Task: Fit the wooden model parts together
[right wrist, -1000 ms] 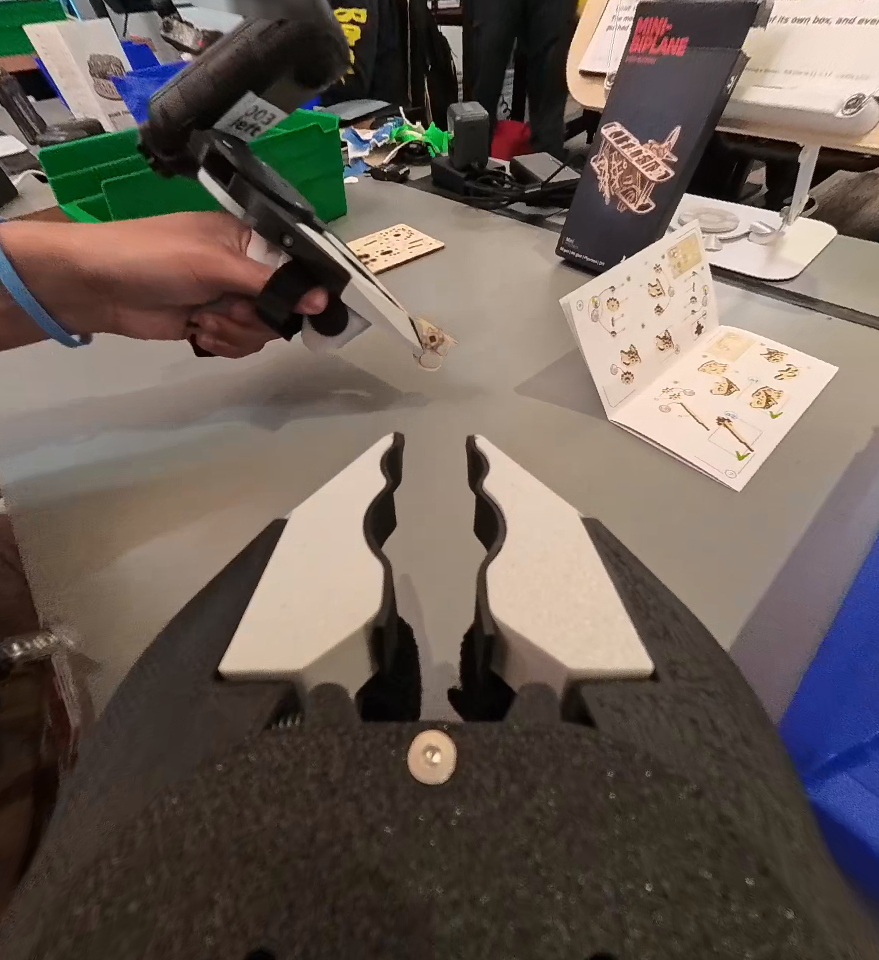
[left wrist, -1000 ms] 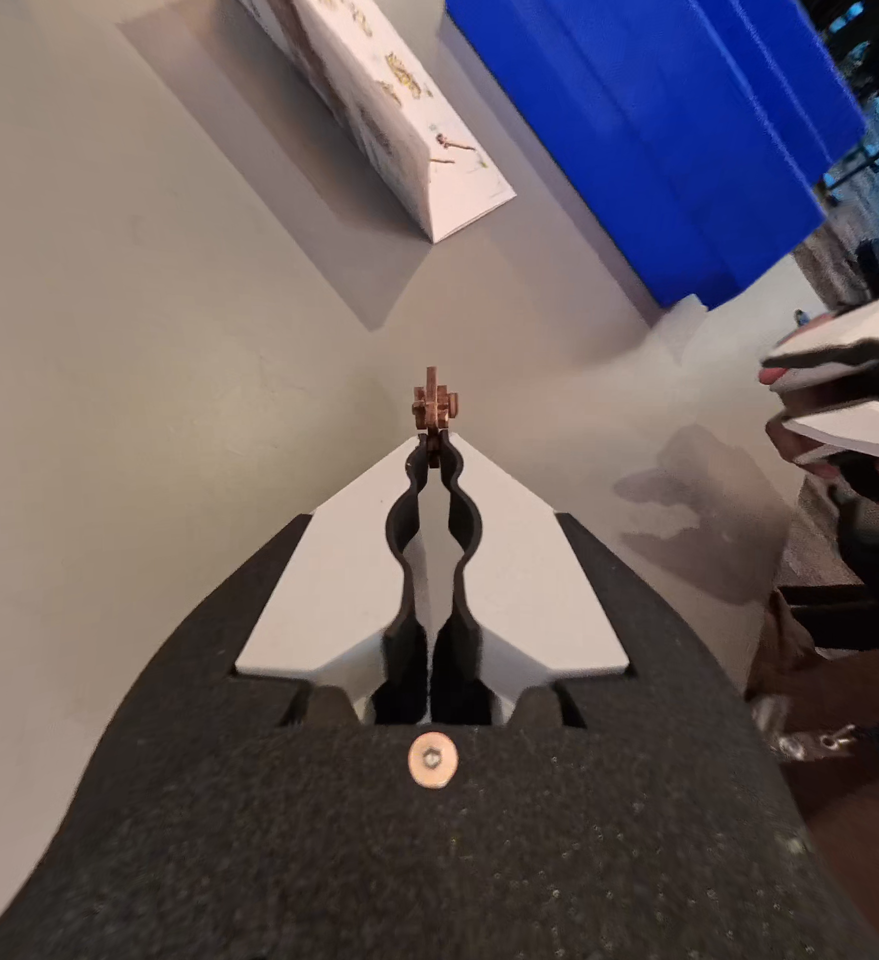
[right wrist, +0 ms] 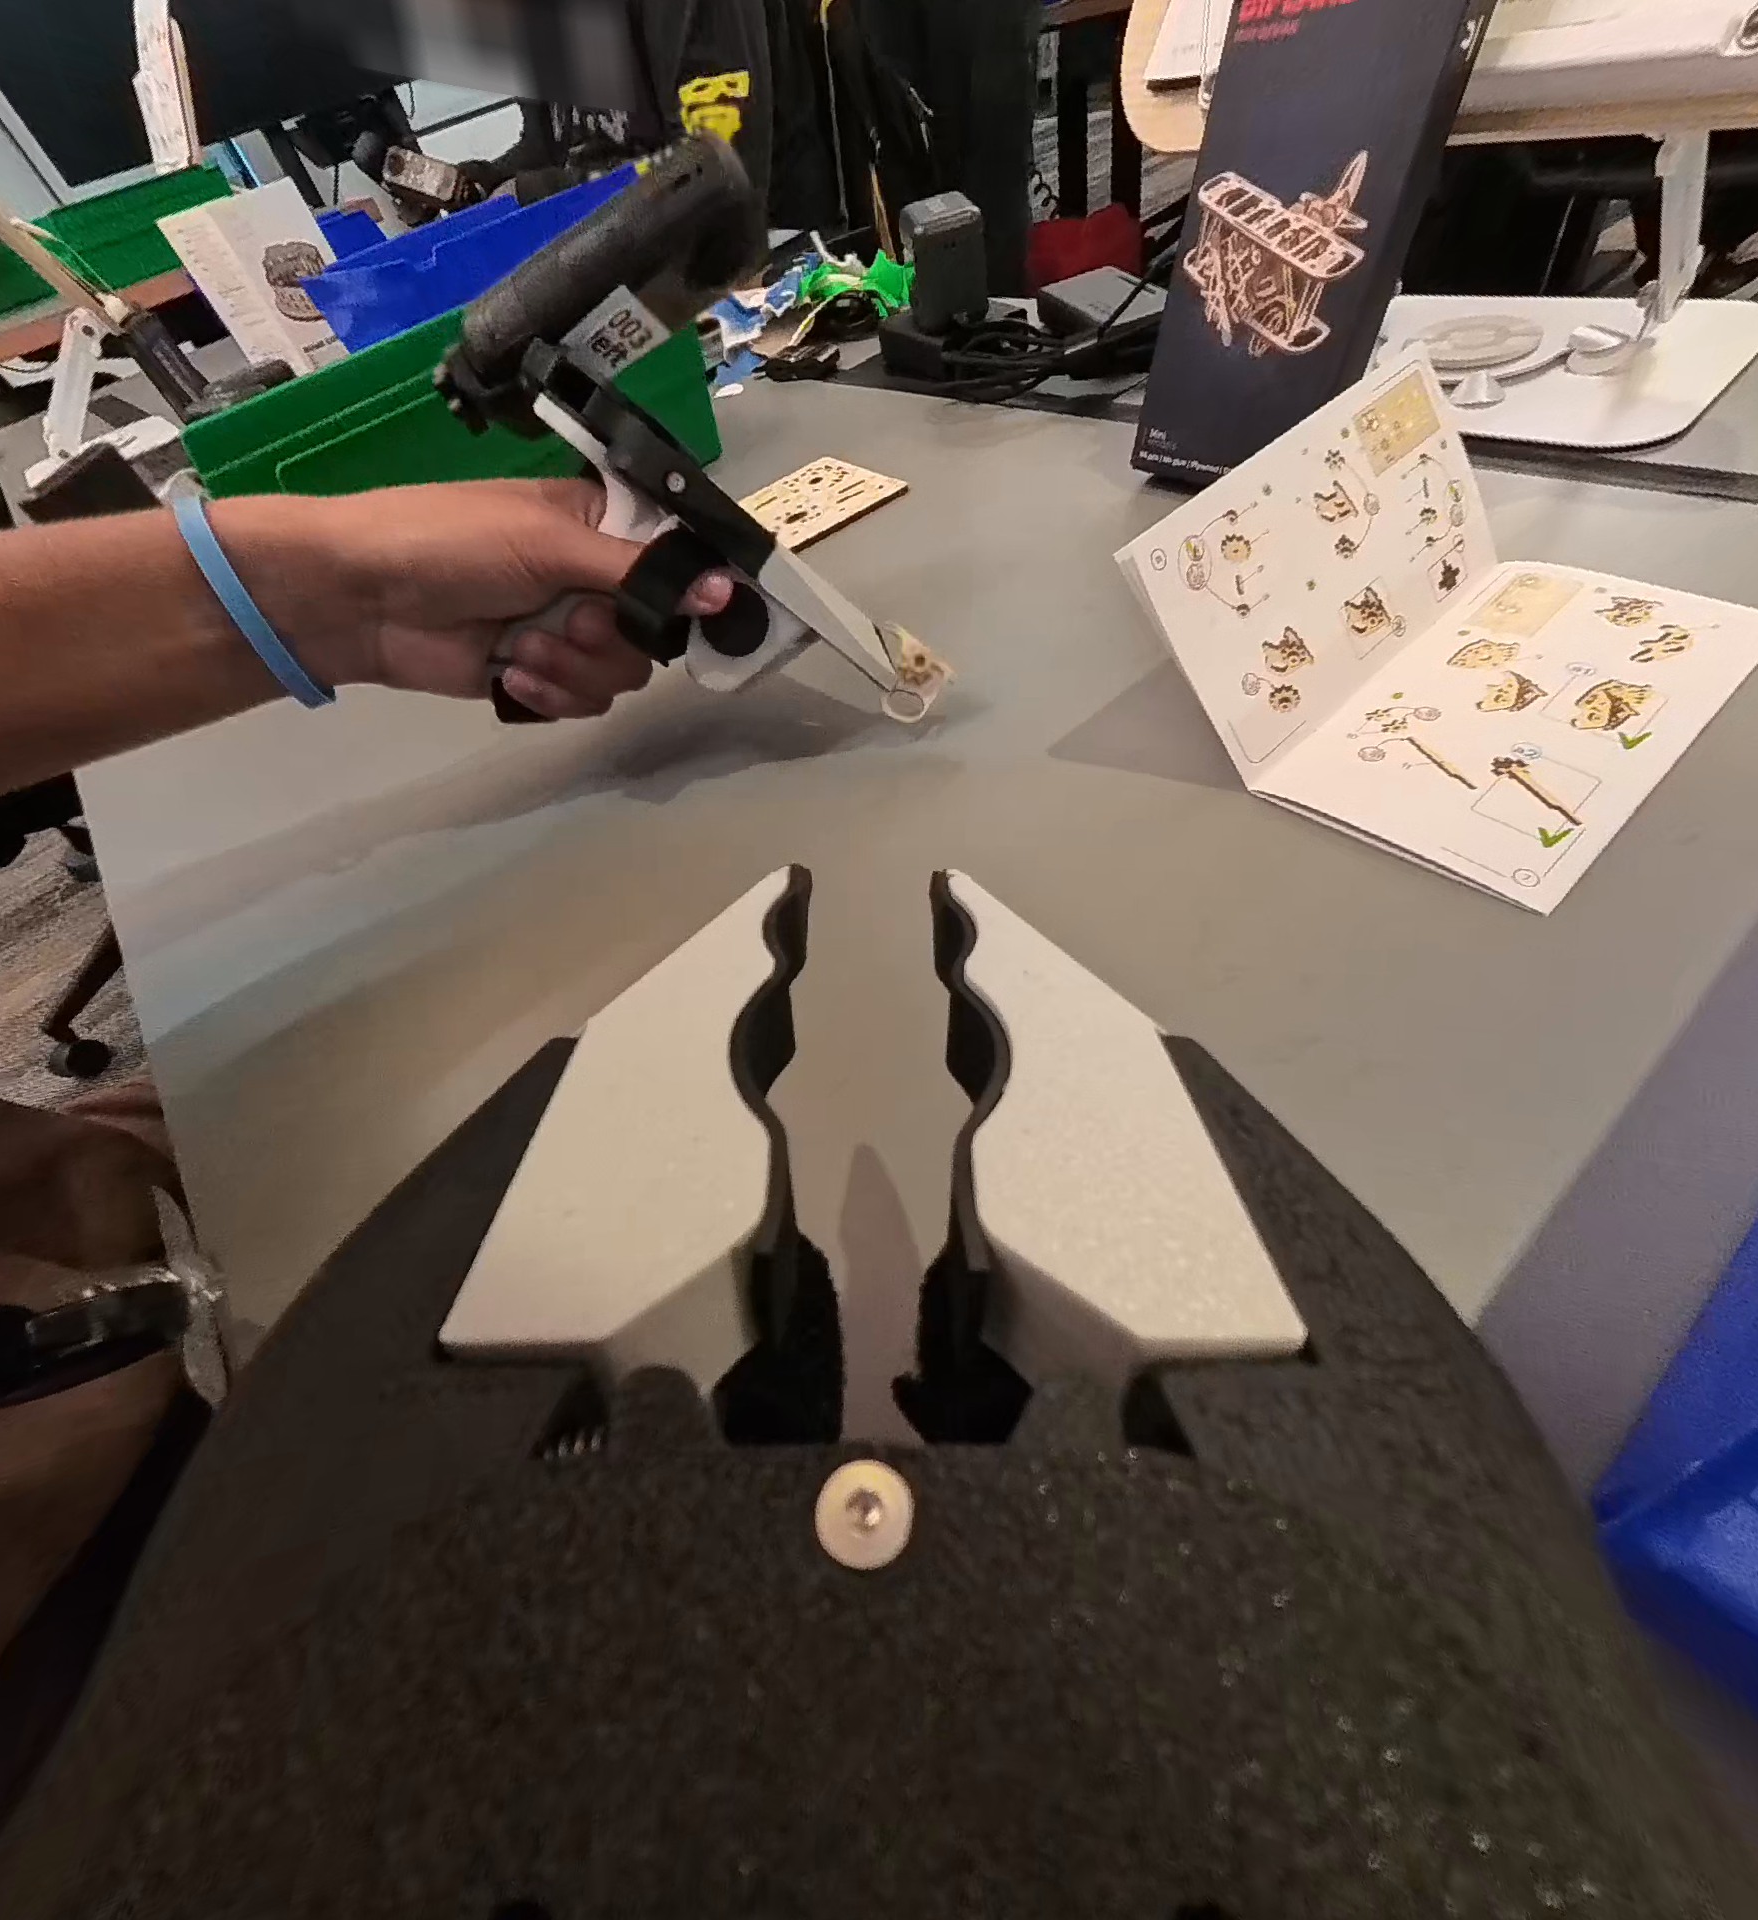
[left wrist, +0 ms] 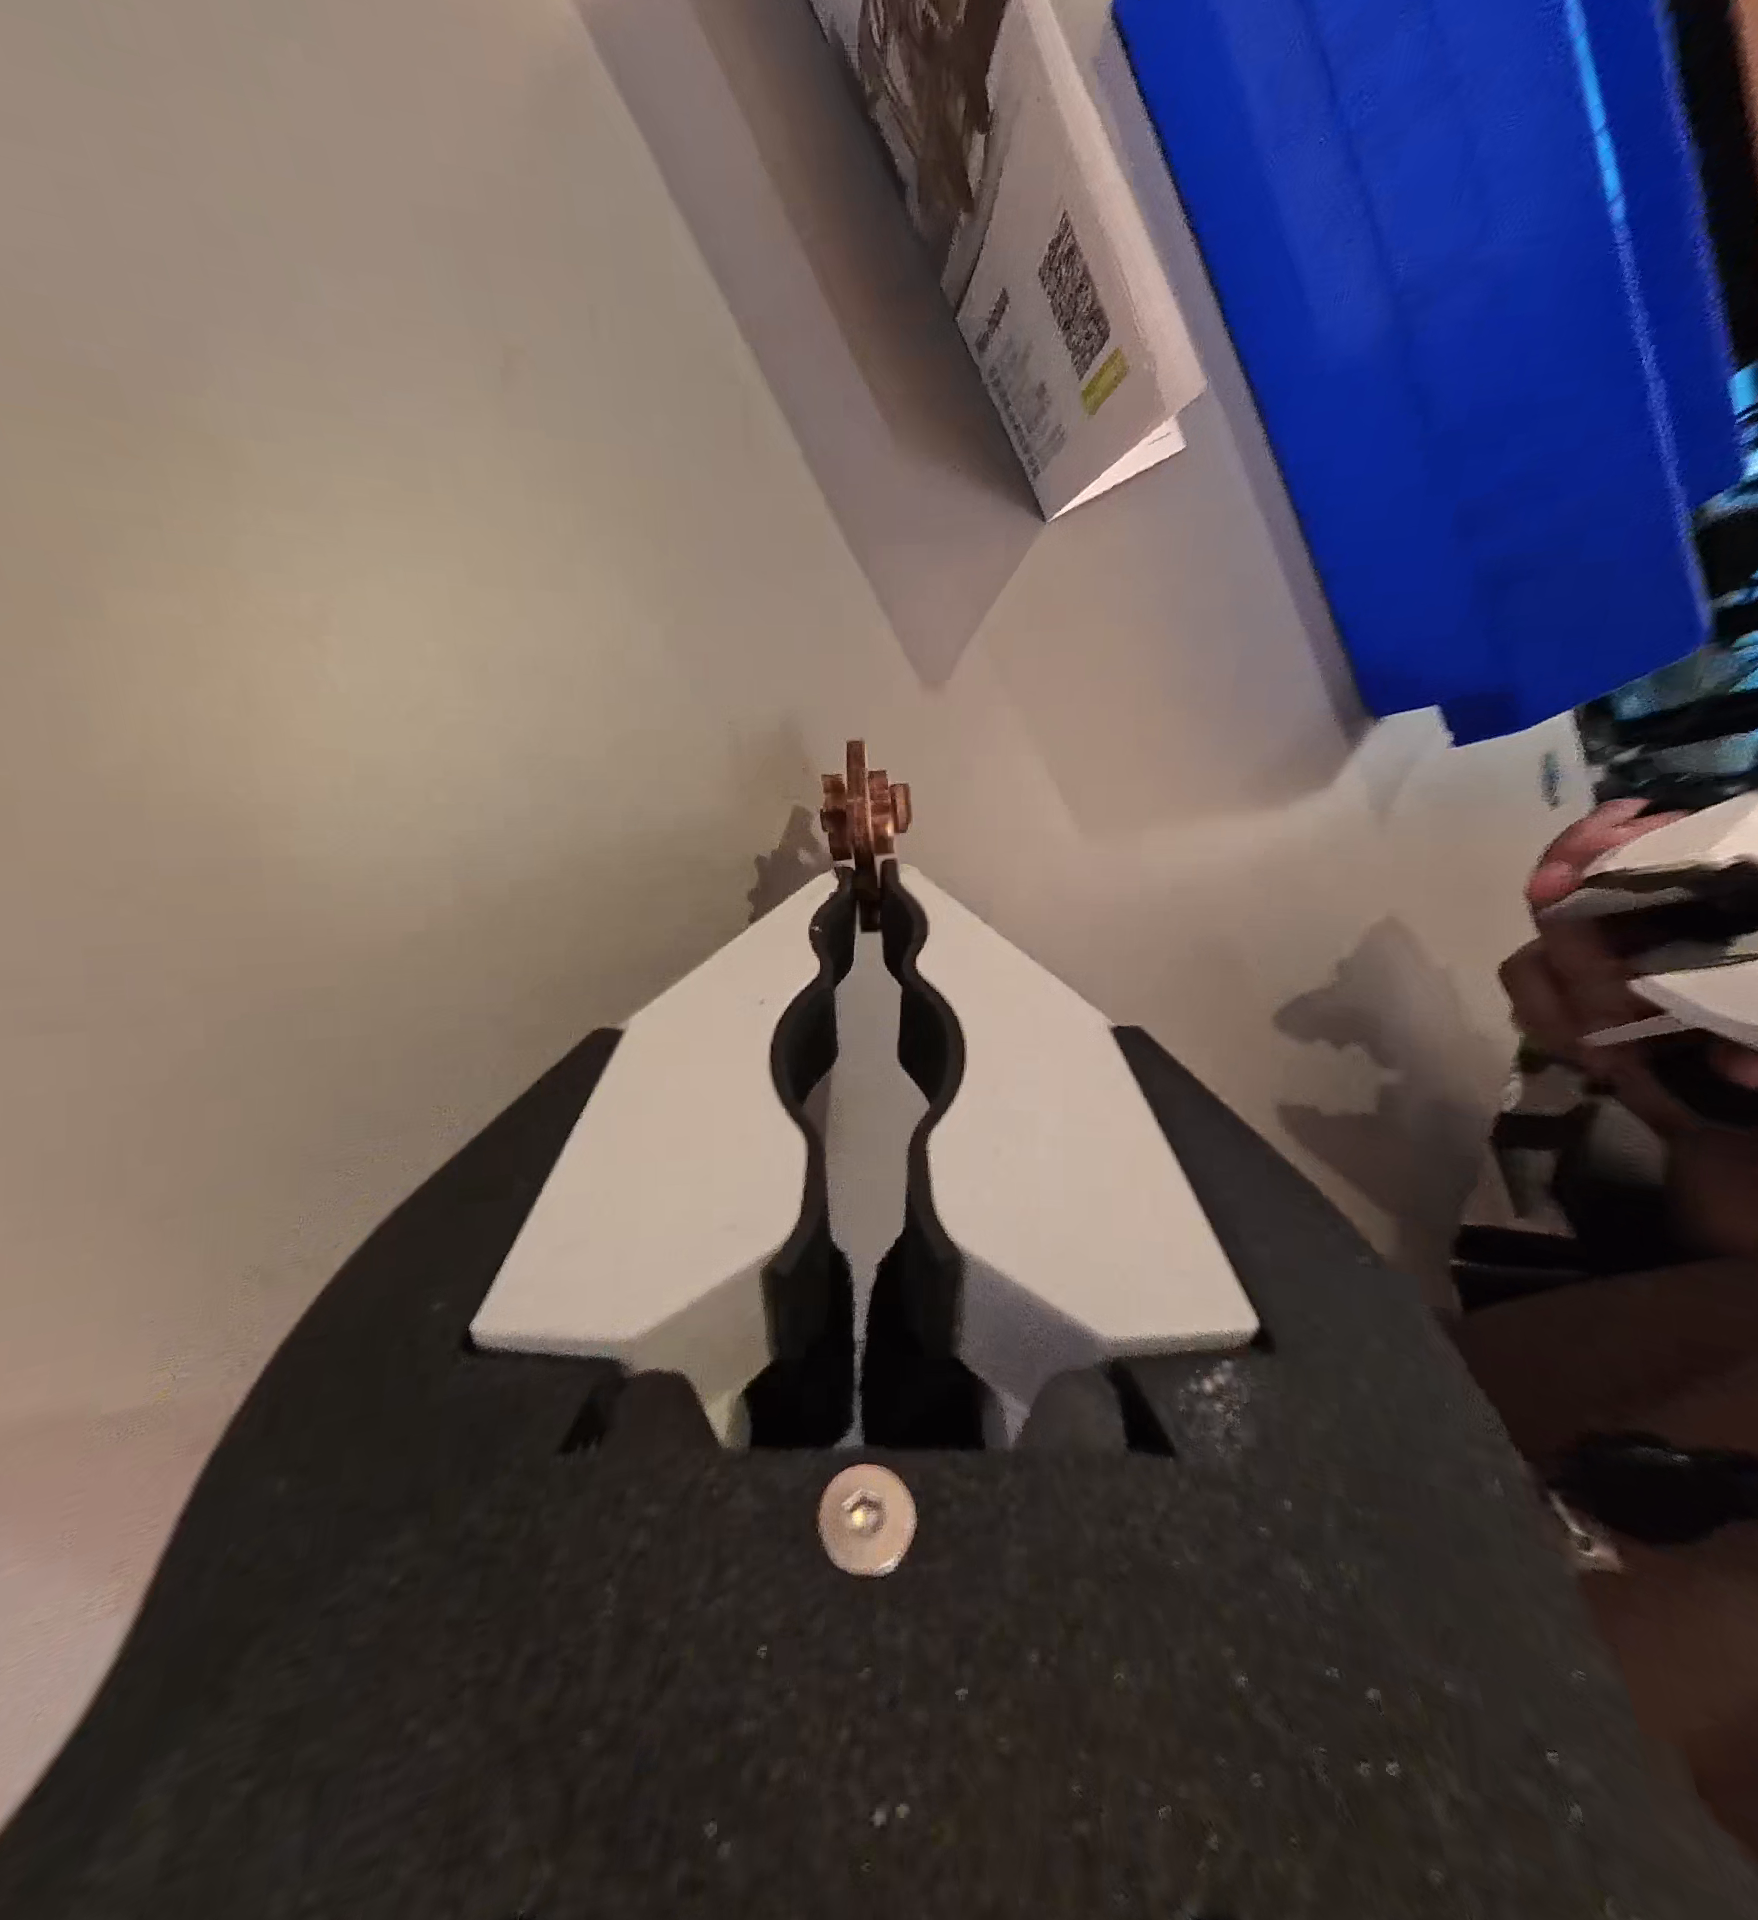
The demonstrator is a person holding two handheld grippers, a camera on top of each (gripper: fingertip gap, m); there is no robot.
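At the tip of your left gripper (left wrist: 862, 883) sits the small wooden gear piece (left wrist: 862, 805), pinched between fingers drawn nearly together, with only the piece's thin lower edge caught between the pads. From the right wrist view the same piece (right wrist: 919, 665) hangs low over the grey table (right wrist: 1062, 935), close to the surface or just touching it (I cannot tell which). Your right gripper (right wrist: 870, 883) is empty, its fingers apart with bare table between them, and it sits well back from the piece. The step in hand, as I judge it, is to bring the two together so that the right can carry or press a mating part onto what the left holds. Keep the left steady and low; the hold is on very little wood, so any twist or sideways push could lever the piece out. If you need a new part, the wooden parts sheet (right wrist: 821, 501) lies flat beyond the left gripper, near the green bin (right wrist: 355, 436), and the right would have to reach past the left to get there, so take it wide rather than over the held piece. The open booklet (right wrist: 1457, 665) to the right shows the order of assembly; glance at it before committing. When you press parts together, push along the line of the left fingers, not across them, and stop once the fit feels seated.
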